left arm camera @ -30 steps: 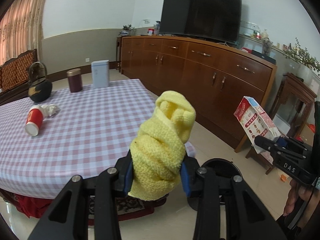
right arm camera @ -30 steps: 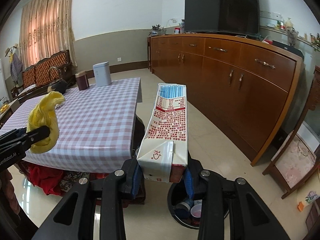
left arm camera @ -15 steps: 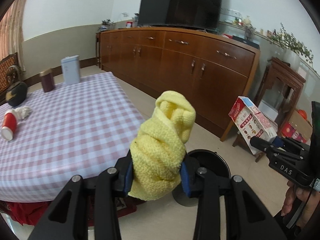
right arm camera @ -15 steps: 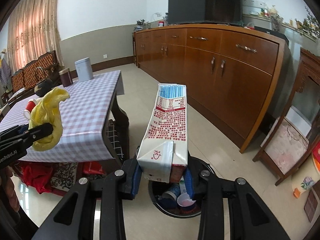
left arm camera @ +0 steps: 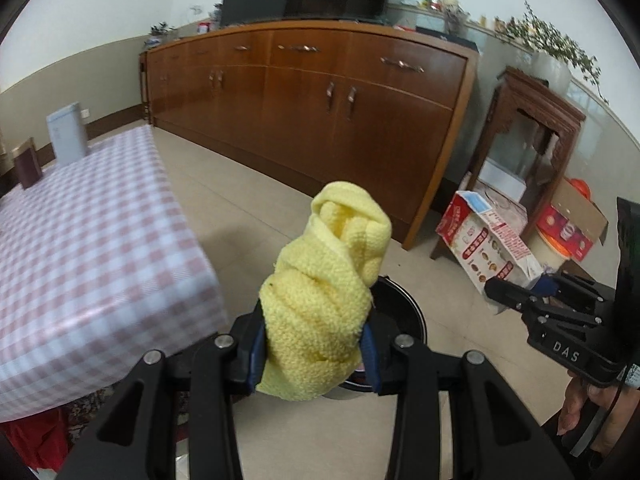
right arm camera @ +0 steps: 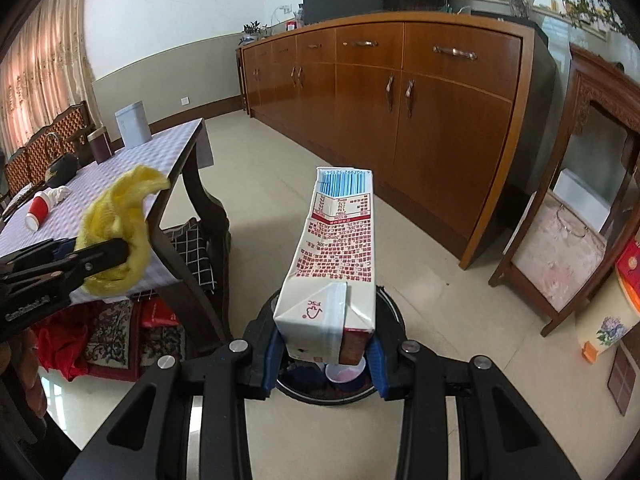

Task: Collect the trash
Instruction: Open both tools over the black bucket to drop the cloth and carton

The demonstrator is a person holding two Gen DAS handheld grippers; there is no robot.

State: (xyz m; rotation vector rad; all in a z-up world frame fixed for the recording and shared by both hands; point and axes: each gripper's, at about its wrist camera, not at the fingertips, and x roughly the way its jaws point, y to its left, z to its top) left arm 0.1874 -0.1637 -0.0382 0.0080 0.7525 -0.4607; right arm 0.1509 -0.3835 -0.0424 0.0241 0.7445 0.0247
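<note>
Carton (right arm camera: 334, 256) lies gripped in the right gripper (right arm camera: 326, 354), long axis pointing forward, directly above the bin (right arm camera: 394, 312) — the nearer load to drop. Left gripper (left arm camera: 314, 350) clamps the yellow cloth (left arm camera: 324, 296), bin just beyond.

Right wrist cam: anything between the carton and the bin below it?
Nothing: the milk carton, clamped in the right gripper, hangs over the open trash bin; the gap is bare air in the right wrist view.
</note>
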